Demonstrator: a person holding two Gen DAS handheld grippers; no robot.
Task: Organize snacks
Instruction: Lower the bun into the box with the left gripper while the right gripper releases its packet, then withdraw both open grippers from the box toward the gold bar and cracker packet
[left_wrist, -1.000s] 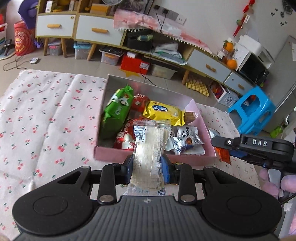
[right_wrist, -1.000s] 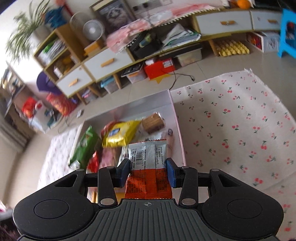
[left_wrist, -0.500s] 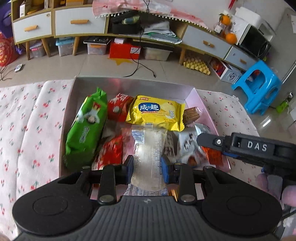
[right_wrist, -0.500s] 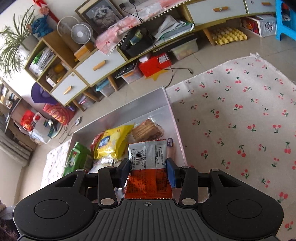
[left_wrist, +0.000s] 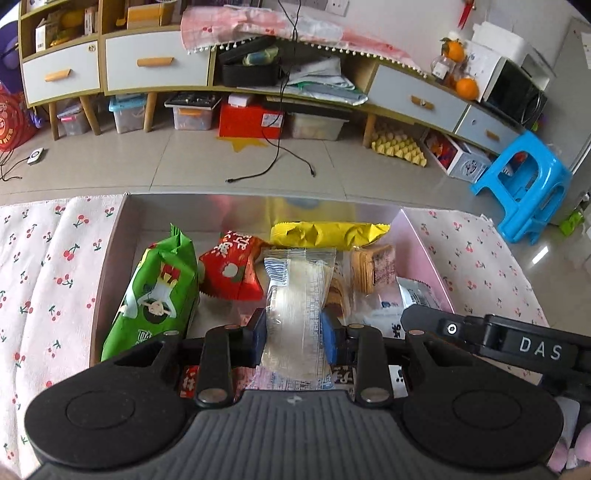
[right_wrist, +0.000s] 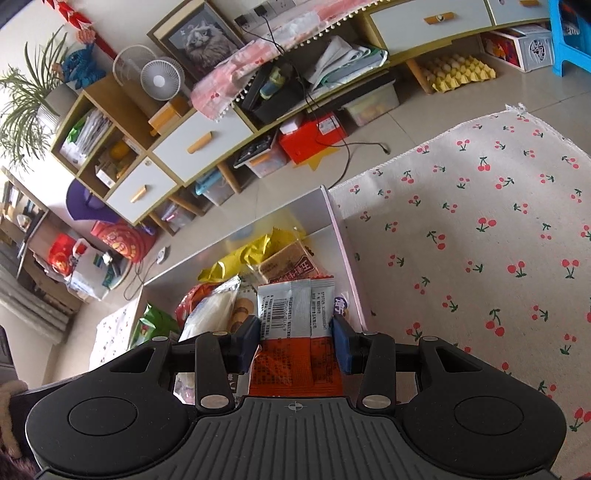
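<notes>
My left gripper (left_wrist: 295, 341) is shut on a clear-wrapped pale snack packet (left_wrist: 299, 302) and holds it over the middle of the pink box (left_wrist: 424, 243). The box holds a green bag (left_wrist: 155, 295), a red packet (left_wrist: 231, 271), a yellow packet (left_wrist: 328, 232) and a biscuit pack (left_wrist: 371, 267). My right gripper (right_wrist: 295, 341) is shut on an orange-and-silver snack packet (right_wrist: 295, 321) over the box's right side (right_wrist: 341, 236). The right gripper's body shows in the left wrist view (left_wrist: 491, 338).
The box sits on a white cherry-print cloth (right_wrist: 480, 240) on both sides (left_wrist: 48, 266). Beyond are floor tiles, low cabinets with drawers (left_wrist: 155, 62), a cable (left_wrist: 273, 162) and a blue stool (left_wrist: 524, 184).
Both grippers have moved forward over the box with their packets still held. The box contents now lie directly under the fingers.
</notes>
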